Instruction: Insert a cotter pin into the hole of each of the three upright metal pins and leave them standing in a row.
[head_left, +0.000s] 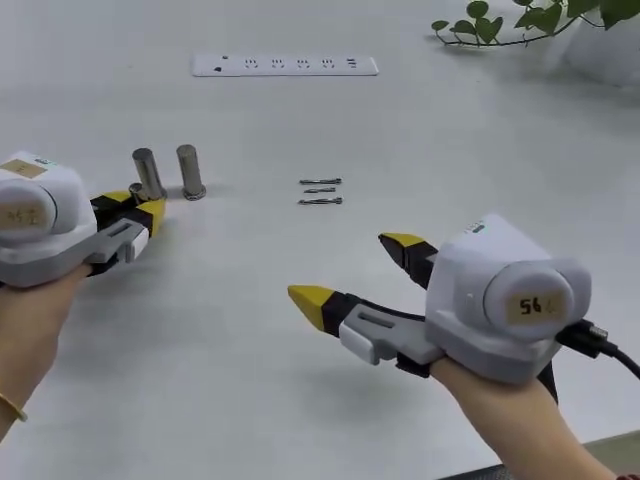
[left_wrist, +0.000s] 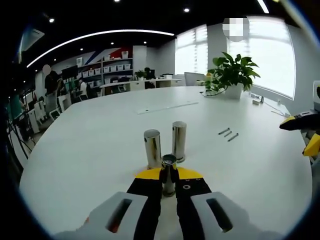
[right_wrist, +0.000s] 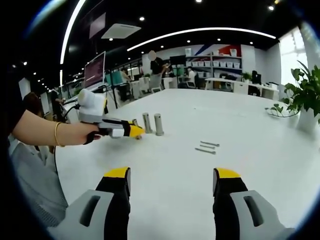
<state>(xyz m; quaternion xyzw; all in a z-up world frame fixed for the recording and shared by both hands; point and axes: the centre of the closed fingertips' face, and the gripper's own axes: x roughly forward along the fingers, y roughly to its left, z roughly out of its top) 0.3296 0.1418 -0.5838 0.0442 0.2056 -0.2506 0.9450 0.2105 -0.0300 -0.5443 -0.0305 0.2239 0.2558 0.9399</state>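
Bright, even light; soft shadows; fisheye edges perhaps blurred

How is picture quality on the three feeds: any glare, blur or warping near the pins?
Head view: soft even light, faint shadows, the three thin grey cotter pins small but sharp. Left gripper view: fisheye bows the white table; bright streaks on the shiny upright metal pins; the one in the left gripper is sharp. Right gripper view: window glare at right edge.

Metal pins (left_wrist: 178, 140) polished, glossy; cotter pins (head_left: 320, 191) dull metal; table (head_left: 250, 330) smooth matt white.
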